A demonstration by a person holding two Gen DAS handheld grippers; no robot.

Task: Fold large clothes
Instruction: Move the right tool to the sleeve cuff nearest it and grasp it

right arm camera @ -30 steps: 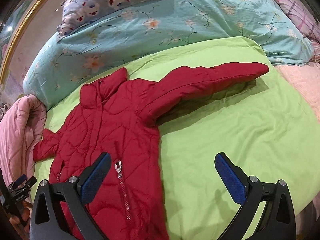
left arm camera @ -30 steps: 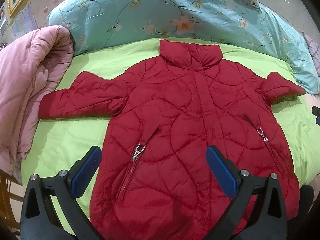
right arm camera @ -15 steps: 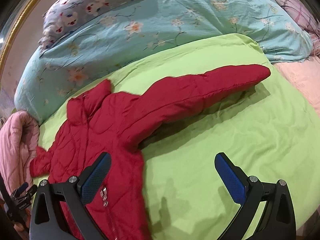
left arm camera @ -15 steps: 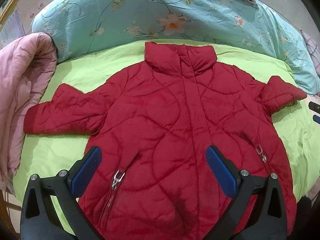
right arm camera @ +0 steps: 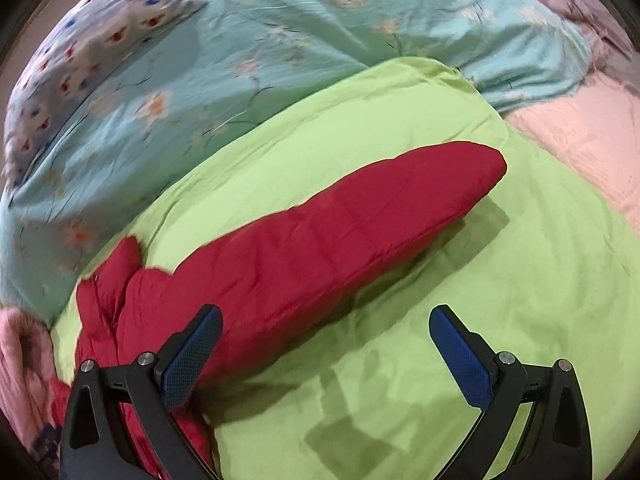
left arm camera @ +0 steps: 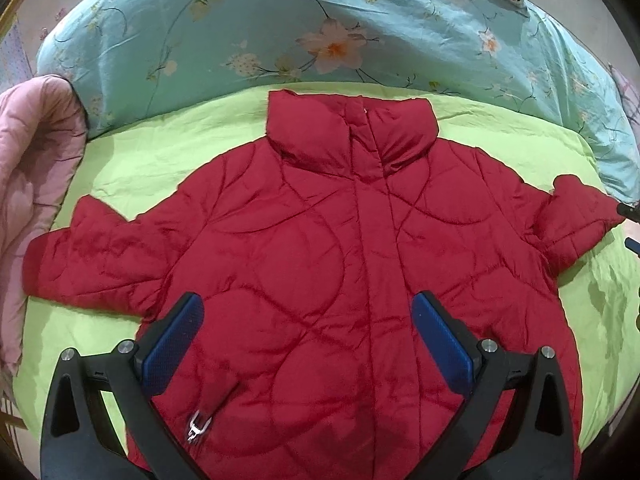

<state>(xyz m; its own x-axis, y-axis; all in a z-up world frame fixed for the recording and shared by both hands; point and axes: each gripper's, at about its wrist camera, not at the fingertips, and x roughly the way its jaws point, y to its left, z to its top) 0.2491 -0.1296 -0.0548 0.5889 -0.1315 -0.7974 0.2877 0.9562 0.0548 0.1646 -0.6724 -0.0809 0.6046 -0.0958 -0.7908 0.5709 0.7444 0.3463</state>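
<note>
The red quilted jacket [left arm camera: 340,264] lies flat on the green sheet [right arm camera: 500,280]; left gripper [left arm camera: 308,344] and right gripper [right arm camera: 326,354] hover with jaws spread, holding nothing.

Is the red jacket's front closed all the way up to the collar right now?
Yes, in the left wrist view the red jacket lies flat on the green sheet with its front placket shut up to the collar.

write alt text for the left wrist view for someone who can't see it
A red quilted jacket lies face up and zipped on a lime green sheet, collar away from the camera, both sleeves spread out sideways. The open left claw hovers over its lower half, holding nothing. A floral teal duvet lies beyond, a pink quilt at left.
</note>
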